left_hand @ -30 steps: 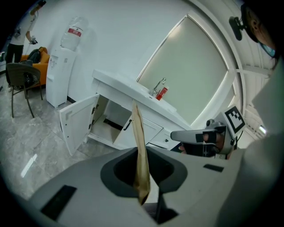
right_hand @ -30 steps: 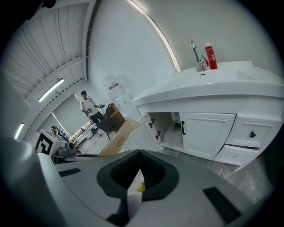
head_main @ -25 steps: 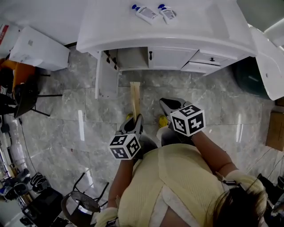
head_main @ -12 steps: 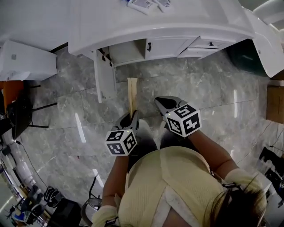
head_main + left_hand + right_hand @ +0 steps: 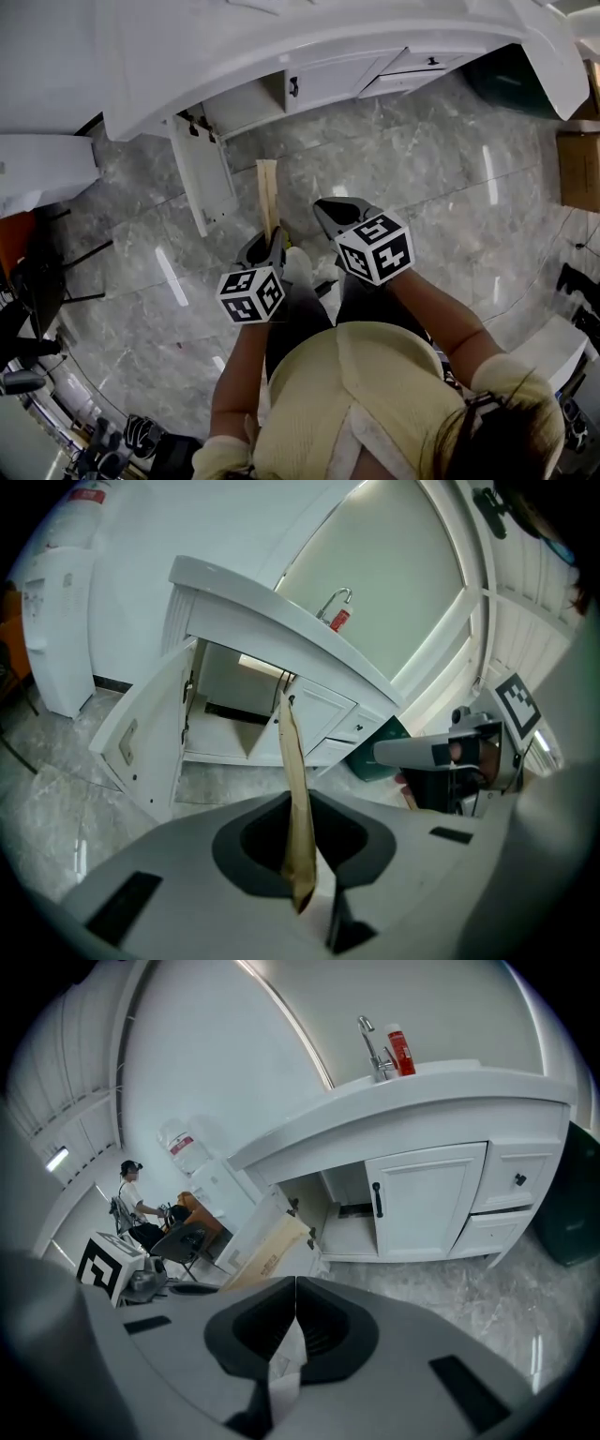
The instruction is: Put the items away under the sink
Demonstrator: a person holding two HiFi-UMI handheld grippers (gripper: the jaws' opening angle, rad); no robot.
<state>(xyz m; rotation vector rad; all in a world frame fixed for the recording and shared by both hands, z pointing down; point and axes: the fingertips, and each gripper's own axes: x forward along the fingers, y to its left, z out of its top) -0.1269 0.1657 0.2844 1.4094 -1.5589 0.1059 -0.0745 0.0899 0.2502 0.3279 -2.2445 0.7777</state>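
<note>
A flat, thin tan cardboard sheet (image 5: 292, 752) is clamped by the fingers of the left gripper (image 5: 299, 803), while the fingers of the right gripper (image 5: 295, 1281) are pressed together, empty.

Cabinet (image 5: 328, 80) under the sink was plain white, door incl. Floor (image 5: 422, 169) was grey marble w/ paler veins. Flat packet (image 5: 267, 187) was tan-brown. Left gripper (image 5: 277, 236) & right gripper (image 5: 321, 206) were grey, their cubes w/ black-&-white square markers. Person's top (image 5: 366, 394) was pale yellow. Bottle (image 5: 399, 1051) by the tap was red, bin (image 5: 511, 80) dark green.
</note>
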